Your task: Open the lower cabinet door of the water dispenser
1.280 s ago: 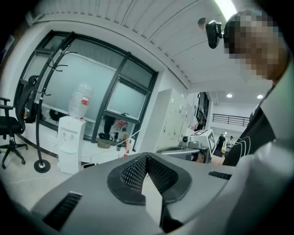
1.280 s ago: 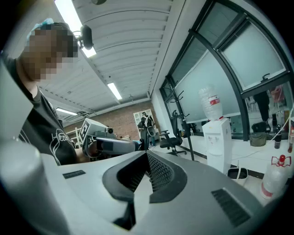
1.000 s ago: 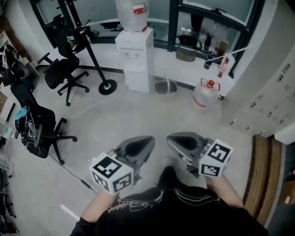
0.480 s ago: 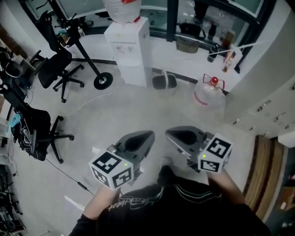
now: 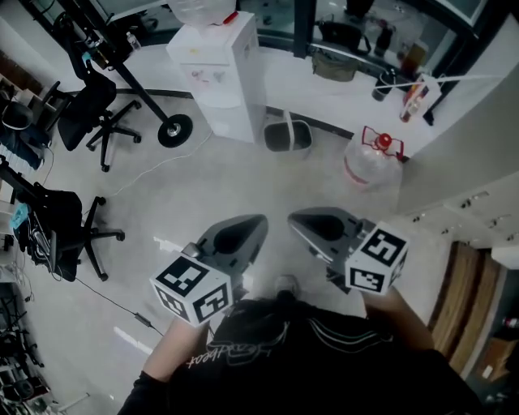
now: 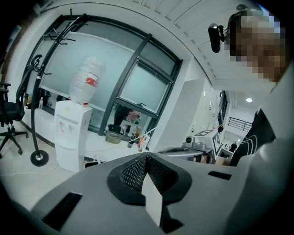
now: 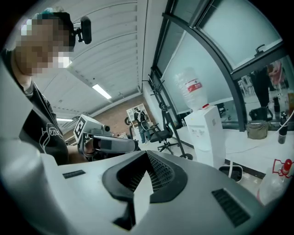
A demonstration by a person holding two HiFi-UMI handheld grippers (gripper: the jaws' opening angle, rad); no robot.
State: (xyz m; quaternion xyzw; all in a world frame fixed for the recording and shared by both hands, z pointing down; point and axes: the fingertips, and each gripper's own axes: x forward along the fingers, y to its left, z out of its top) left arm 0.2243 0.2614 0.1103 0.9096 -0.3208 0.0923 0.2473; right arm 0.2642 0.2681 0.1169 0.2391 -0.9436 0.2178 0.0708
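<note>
The white water dispenser (image 5: 217, 74) stands far ahead on the floor by the window, an upturned bottle (image 5: 195, 10) on top. Its lower cabinet door (image 5: 233, 118) looks closed. The dispenser also shows in the left gripper view (image 6: 70, 134) and the right gripper view (image 7: 206, 134). My left gripper (image 5: 256, 222) and right gripper (image 5: 297, 219) are held side by side in front of my body, well short of the dispenser. Both are shut with nothing between the jaws, as seen in each gripper's own view: left gripper (image 6: 147, 158), right gripper (image 7: 147, 156).
Black office chairs (image 5: 87, 104) (image 5: 58, 228) stand at the left, with a wheeled stand (image 5: 174, 130) beside the dispenser. A small bin (image 5: 287, 136) and a spare water jug (image 5: 370, 167) sit to its right. Lockers (image 5: 478, 203) line the right side. A cable (image 5: 122, 308) crosses the floor.
The whole view has advanced toward the dispenser, which now sits higher and larger in the head view. Both grippers stayed shut and side by side, carried forward together.
</note>
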